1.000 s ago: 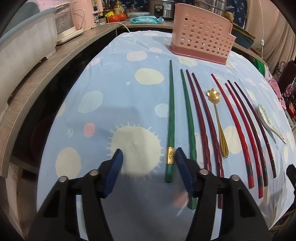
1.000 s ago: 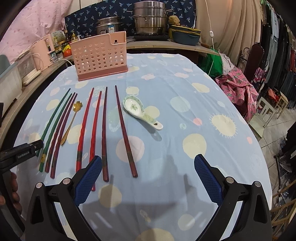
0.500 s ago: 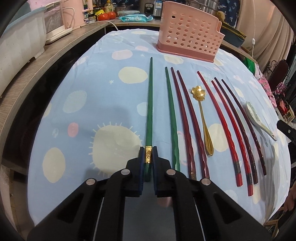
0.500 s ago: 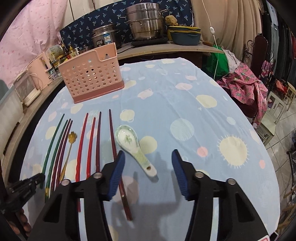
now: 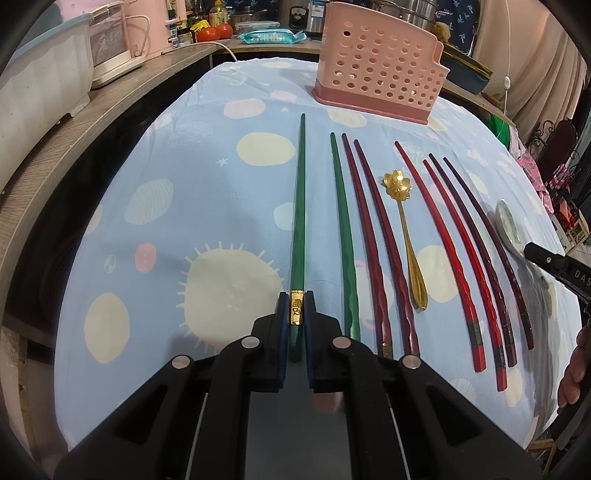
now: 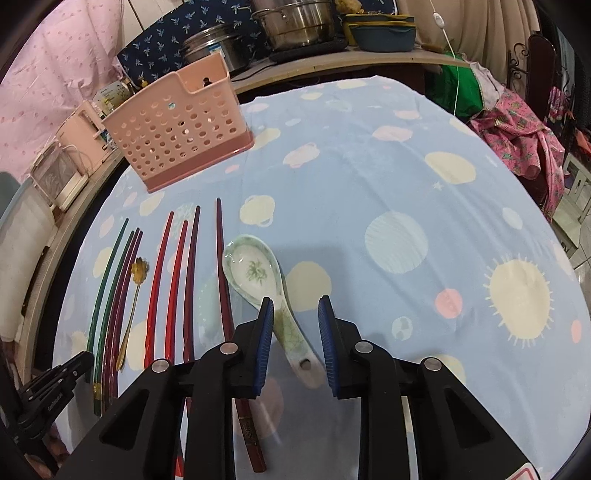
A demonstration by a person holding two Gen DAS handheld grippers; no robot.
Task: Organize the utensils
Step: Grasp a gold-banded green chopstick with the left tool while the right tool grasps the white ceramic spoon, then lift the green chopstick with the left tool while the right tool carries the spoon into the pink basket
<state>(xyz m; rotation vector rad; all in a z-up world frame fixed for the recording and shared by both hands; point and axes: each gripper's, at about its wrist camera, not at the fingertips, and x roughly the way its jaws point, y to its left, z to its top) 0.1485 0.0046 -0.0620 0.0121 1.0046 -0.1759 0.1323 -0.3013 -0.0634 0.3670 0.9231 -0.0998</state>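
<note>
My left gripper is shut on the thick end of a green chopstick at its gold band; the chopstick lies on the tablecloth. Beside it lie a second green chopstick, several red and dark chopsticks and a gold flower spoon. My right gripper is open, its pads either side of the handle of a white ceramic spoon, not touching it. A pink perforated utensil holder stands at the far side, also in the right wrist view.
The table has a light blue spotted cloth. A wooden counter with appliances runs along the left. Pots stand on a shelf behind. A chair with pink cloth is to the right.
My left gripper closed on the green chopstick's thick end. My right gripper moved forward over the ceramic spoon's handle and narrowed its opening around it.
</note>
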